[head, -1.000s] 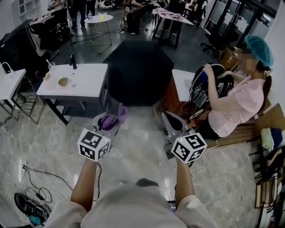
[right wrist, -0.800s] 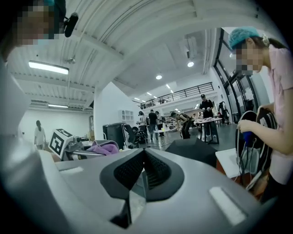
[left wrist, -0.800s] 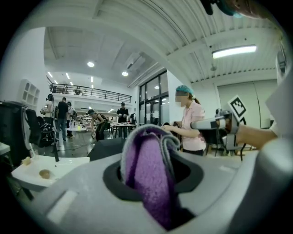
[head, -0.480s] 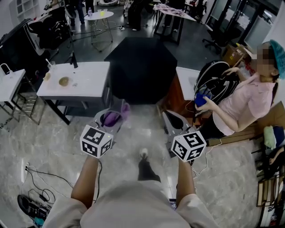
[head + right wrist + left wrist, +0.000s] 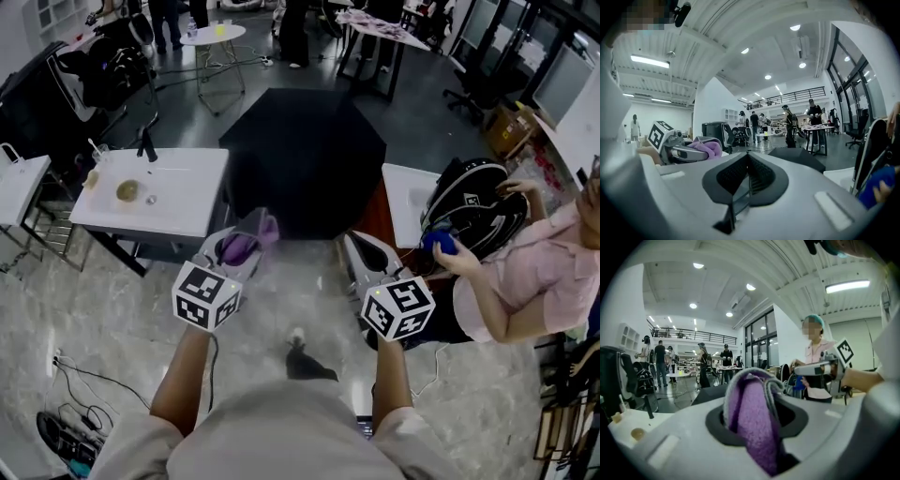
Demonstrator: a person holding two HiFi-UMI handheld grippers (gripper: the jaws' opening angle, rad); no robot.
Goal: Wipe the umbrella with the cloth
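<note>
Umbrella [image 5: 305,159] nearer now, left gripper [image 5: 253,227] jaws clenched on cloth [image 5: 239,249], right gripper [image 5: 355,244] jaws closed, empty

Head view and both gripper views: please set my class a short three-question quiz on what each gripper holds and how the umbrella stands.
1. True or false: the right gripper has its jaws shut with nothing between them.
2. What is clamped in the left gripper? A) a purple cloth B) a sponge C) a brush
3. Fill in: the black umbrella ahead of both grippers is ____ (open or folded).

Key: 1 true; 2 A; 3 open.
</note>
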